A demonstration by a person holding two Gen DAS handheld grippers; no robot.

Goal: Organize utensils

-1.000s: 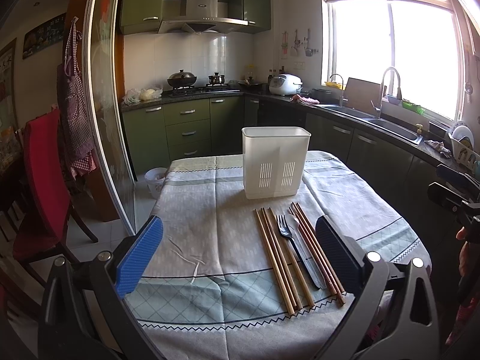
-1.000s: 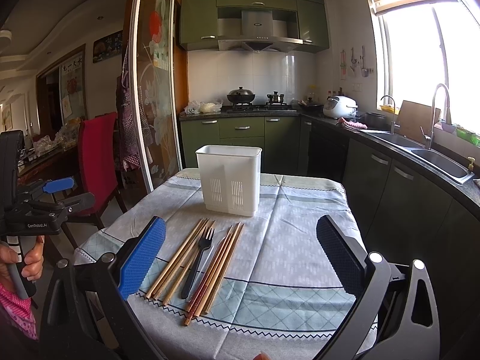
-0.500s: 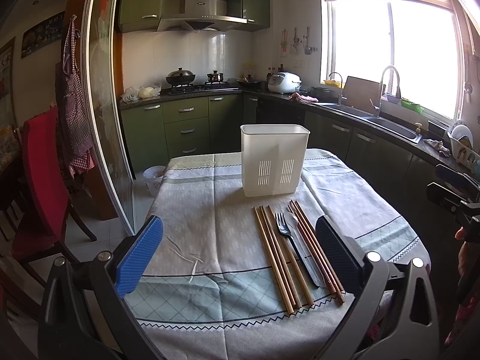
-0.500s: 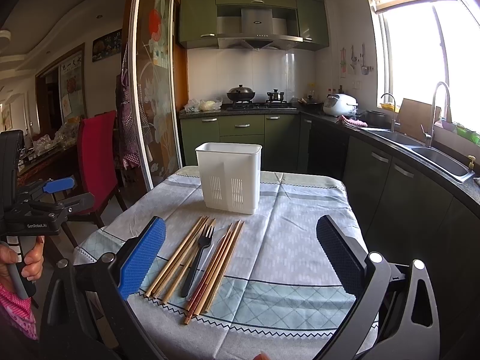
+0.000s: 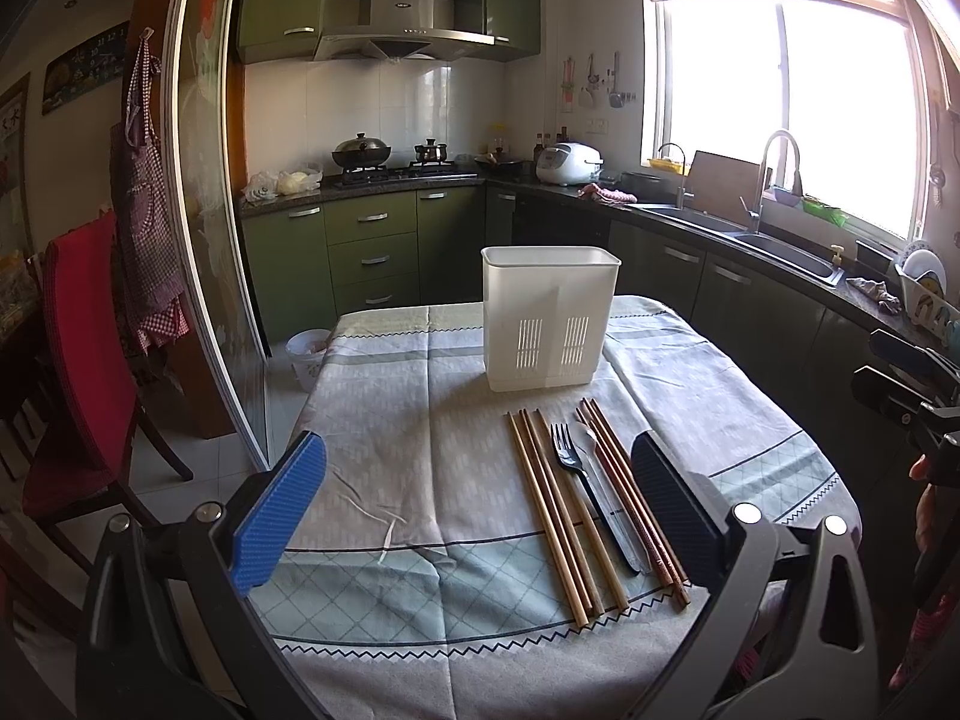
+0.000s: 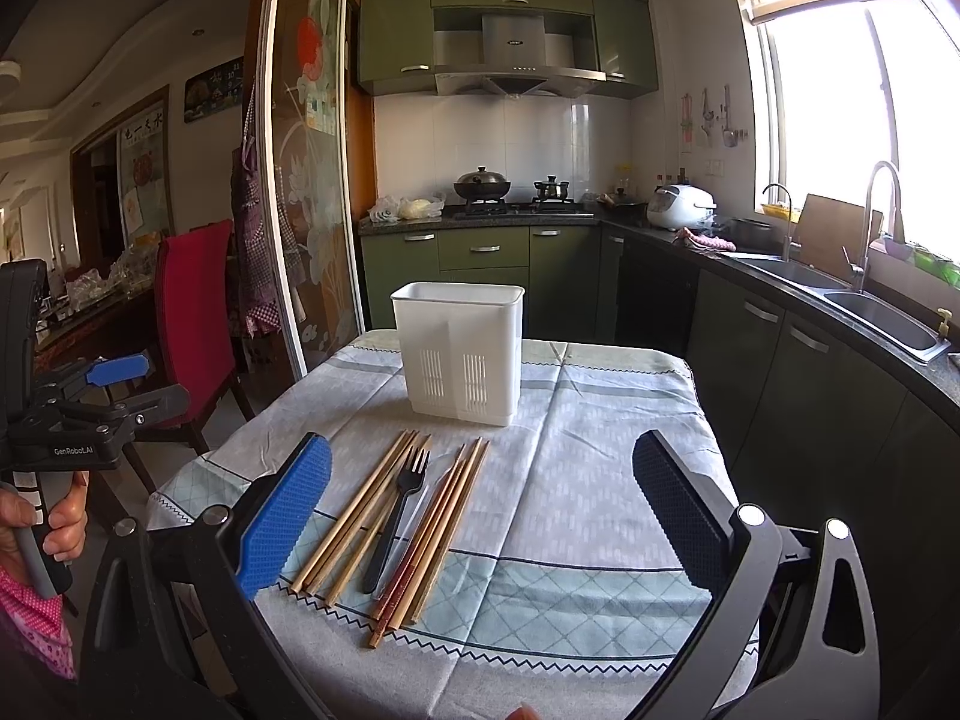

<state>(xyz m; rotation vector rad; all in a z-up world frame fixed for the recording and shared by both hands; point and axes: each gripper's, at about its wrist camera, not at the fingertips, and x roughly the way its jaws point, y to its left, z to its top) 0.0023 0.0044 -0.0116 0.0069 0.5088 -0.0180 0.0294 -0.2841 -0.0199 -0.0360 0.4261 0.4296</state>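
Utensils lie in a neat row near the front edge of the table [image 5: 372, 480], all pointing toward the white slotted utensil holder [image 5: 549, 318] that stands upright further back, around the table's middle. From the left wrist view the row reads: a bundle of pale bamboo chopsticks [image 5: 555, 510], a black plastic fork [image 5: 585, 492] with a clear utensil just beside it whose kind I cannot make out, then darker reddish chopsticks [image 5: 630, 504]. None of them is in the holder yet, so the sorting looks not yet begun.

Both tools hang above the table's front edge with nothing between their pads. The left gripper [image 5: 480, 510] is spread wide, and the right gripper [image 6: 480, 510] is spread just as wide.

The step in hand is probably the first pick. The chopsticks touch one another along their length, so a clean grab means coming down across the sticks, not along them, and closing around a whole bundle near its middle so it stays level when lifted. The fork sits tight between the two bundles; taking an outer bundle first should free room around it. The holder appears to have a divider, so it is worth choosing one compartment per kind. It looks light and may tip or slide on the cloth [image 6: 600, 468] if nudged; lower the sticks in steeply from above.
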